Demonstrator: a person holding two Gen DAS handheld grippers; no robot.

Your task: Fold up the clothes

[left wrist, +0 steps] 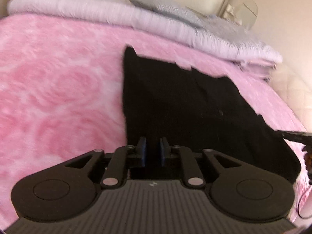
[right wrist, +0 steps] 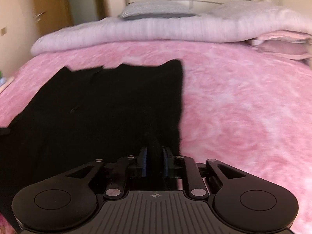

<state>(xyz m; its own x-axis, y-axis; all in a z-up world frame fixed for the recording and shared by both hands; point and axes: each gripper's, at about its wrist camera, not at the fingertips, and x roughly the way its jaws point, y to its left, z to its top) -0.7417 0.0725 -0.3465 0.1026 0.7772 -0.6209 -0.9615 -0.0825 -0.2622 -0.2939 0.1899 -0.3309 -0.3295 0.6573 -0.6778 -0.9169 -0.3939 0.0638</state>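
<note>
A black garment (left wrist: 185, 101) lies spread on the pink fluffy bedspread (left wrist: 58, 89); it also shows in the right wrist view (right wrist: 109, 105). My left gripper (left wrist: 153, 151) is shut on the garment's near edge at its left corner. My right gripper (right wrist: 155, 160) is shut on the near edge at the garment's right corner, with black cloth bunched between the pads. The tip of the right gripper shows at the right edge of the left wrist view (left wrist: 292, 135).
A folded lilac blanket (right wrist: 156, 31) and a grey pillow (right wrist: 156, 9) lie along the far end of the bed. A pink pillow (right wrist: 282, 44) sits at the far right. A wooden door (right wrist: 48, 9) and white cabinets stand behind the bed.
</note>
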